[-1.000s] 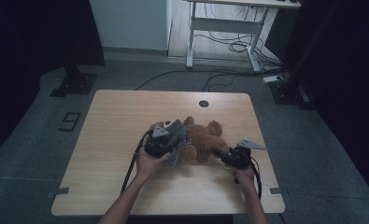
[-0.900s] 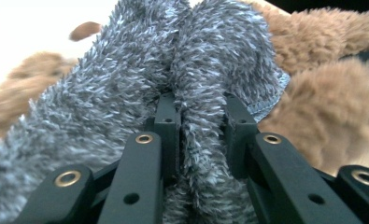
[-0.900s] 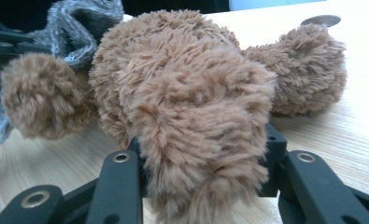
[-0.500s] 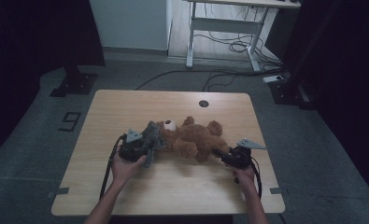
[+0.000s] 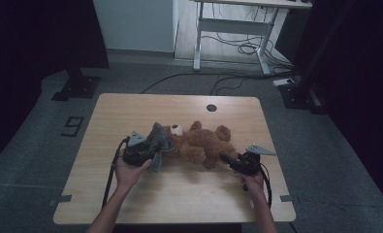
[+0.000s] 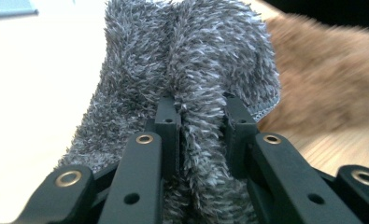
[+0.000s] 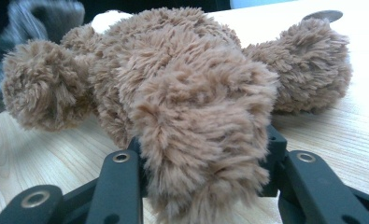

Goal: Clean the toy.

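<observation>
A brown teddy bear (image 5: 201,144) lies on its back across the middle of the wooden table (image 5: 179,109). My left gripper (image 5: 150,150) is shut on a fuzzy grey cloth (image 5: 157,141) at the bear's head end; its jaws pinch a fold of that grey cloth (image 6: 198,126). My right gripper (image 5: 226,160) is shut on one leg of the bear, whose fur (image 7: 196,140) bulges out between the jaws. The bear's white muzzle (image 5: 176,129) shows just right of the cloth.
A round cable hole (image 5: 211,108) sits near the table's far edge. Behind the table stand a white desk frame (image 5: 228,29) and loose cables (image 5: 237,48) on the floor. A black stand base (image 5: 75,87) sits at the far left.
My left gripper has pulled the grey cloth leftward, off the bear's head, so the muzzle is now uncovered. The right gripper has stayed in place on the leg.
</observation>
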A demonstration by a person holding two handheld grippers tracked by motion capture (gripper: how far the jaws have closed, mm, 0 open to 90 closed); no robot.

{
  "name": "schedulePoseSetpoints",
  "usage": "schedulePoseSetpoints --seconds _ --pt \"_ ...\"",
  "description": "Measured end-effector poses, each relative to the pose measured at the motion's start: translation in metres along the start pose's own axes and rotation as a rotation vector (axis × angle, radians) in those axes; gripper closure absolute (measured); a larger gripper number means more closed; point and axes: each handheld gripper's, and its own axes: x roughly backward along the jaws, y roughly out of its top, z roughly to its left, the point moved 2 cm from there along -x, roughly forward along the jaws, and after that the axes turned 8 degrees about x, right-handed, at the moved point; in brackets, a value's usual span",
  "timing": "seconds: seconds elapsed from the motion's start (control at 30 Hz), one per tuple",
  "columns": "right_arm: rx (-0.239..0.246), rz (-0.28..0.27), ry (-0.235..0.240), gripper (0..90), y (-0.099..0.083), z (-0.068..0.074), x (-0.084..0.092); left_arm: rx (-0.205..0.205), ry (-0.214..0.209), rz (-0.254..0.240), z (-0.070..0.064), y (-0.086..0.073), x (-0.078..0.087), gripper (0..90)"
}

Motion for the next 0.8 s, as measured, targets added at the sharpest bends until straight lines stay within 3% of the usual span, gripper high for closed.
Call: schedulePoseSetpoints --seconds 0.1,0.27,0.33,0.47,0.53,0.8 --pt "0.000 0.001 -0.001 56.2 0.000 0.000 0.000 -0.049 -0.037 -0.009 -0.023 0.022 -0.011 71.7" --pt "-0.002 0.002 0.000 56.2 0.000 0.000 0.000 -0.069 -0.095 0.014 -0.052 0.045 -0.041 71.6" --pt "-0.003 0.002 0.000 56.3 -0.001 0.000 -0.001 -0.075 -0.110 0.037 -0.062 0.046 -0.053 71.6" --pt "-0.003 0.003 0.001 56.4 0.000 0.001 -0.001 -0.100 -0.149 0.140 -0.081 0.029 -0.079 71.6" --pt "-0.008 0.006 0.005 56.6 -0.001 0.001 0.000 -0.123 -0.147 0.156 -0.087 0.016 -0.085 71.6" --pt "-0.022 0.013 0.019 57.0 -0.001 0.002 -0.001 -0.126 -0.159 0.177 -0.082 -0.012 -0.074 71.9"
